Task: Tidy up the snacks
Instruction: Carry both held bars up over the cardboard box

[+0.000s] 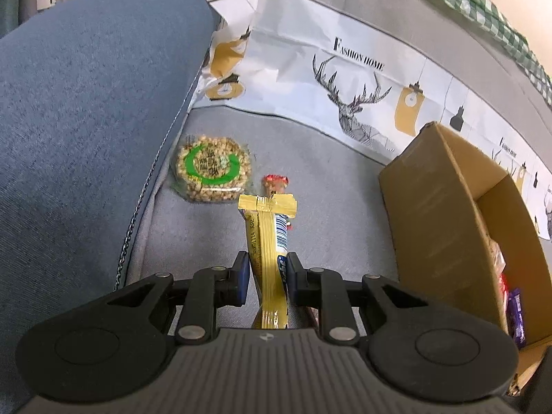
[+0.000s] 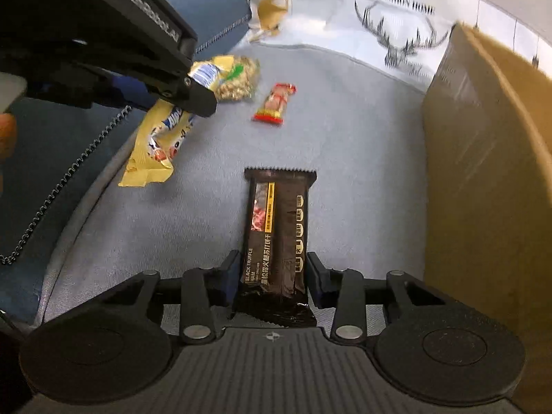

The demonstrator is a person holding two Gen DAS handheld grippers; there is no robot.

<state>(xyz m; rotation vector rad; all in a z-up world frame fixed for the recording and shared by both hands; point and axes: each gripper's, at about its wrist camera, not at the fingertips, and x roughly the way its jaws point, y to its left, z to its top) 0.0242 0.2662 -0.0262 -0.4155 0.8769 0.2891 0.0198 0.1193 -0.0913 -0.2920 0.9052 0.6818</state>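
Observation:
My left gripper [image 1: 267,269] is shut on a long yellow snack packet [image 1: 270,241] and holds it above the grey seat cushion [image 1: 327,207]. The right wrist view shows the same gripper [image 2: 195,98] at upper left with the yellow packet [image 2: 155,145] hanging from it. My right gripper [image 2: 274,269] is shut on a black cracker packet [image 2: 276,227] that points forward along its fingers. A round grain cake with a green ring [image 1: 212,169] and a small red-wrapped snack [image 1: 275,183] lie on the cushion. An open cardboard box [image 1: 448,224] stands at the right.
A blue pillow [image 1: 86,120] fills the left side. A white cloth printed with deer [image 1: 345,69] drapes the sofa back. The box wall [image 2: 483,172] rises close on my right gripper's right; several wrapped snacks [image 1: 514,307] lie inside it.

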